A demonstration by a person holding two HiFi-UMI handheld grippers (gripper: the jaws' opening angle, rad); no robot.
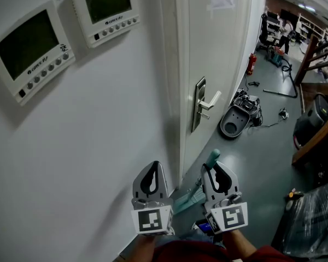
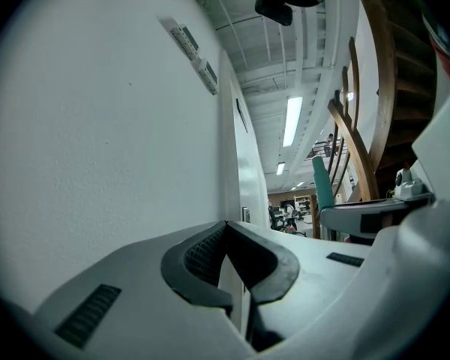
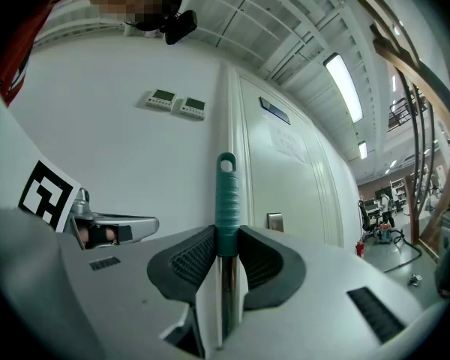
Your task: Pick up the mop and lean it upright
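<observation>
The mop has a metal pole with a teal grip (image 3: 226,193) that ends in a hanging loop. My right gripper (image 3: 226,240) is shut on that grip just below its top, and the pole stands upright between the pads. From the head view the teal tip (image 1: 213,156) pokes up past my right gripper (image 1: 215,169), close to the white door's edge. A teal lower part of the mop (image 1: 188,200) shows between the two grippers. To the left, my left gripper (image 1: 154,168) hangs by the wall, its jaws shut on nothing (image 2: 225,225). The mop handle (image 2: 322,188) shows at its right.
A white wall carries two control panels (image 1: 35,51) (image 1: 106,9). The door with a lever handle (image 1: 205,103) is straight ahead. A grey appliance (image 1: 238,119) and cables lie on the floor beyond. At the right are a wooden stair rail (image 1: 317,135) and a plastic-wrapped bundle (image 1: 311,217).
</observation>
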